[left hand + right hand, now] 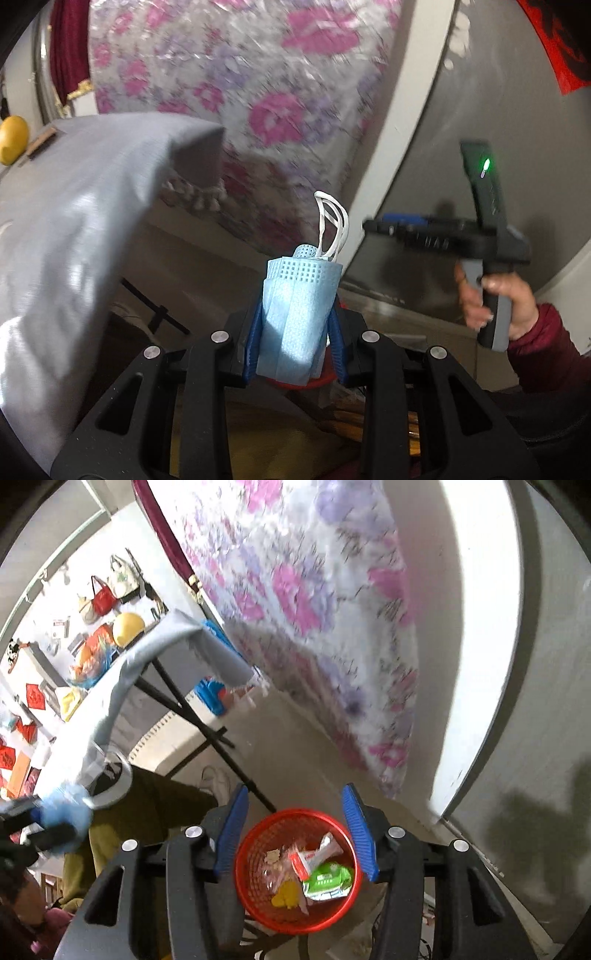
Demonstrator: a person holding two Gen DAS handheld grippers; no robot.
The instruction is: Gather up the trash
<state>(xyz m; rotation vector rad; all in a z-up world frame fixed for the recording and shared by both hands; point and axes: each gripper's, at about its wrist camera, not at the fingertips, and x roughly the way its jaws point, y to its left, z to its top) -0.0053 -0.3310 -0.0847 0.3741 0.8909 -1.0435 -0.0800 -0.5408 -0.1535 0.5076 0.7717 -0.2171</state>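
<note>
Left wrist: face mask [297, 314] hides red basket [317, 382]; background blurred.

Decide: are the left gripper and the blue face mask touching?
Touching. The left wrist view shows the left gripper with both blue fingers pressed against the face mask.

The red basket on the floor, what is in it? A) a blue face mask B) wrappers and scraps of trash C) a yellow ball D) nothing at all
B: the red basket holds a green wrapper, a white and red packet and small scraps.
</note>
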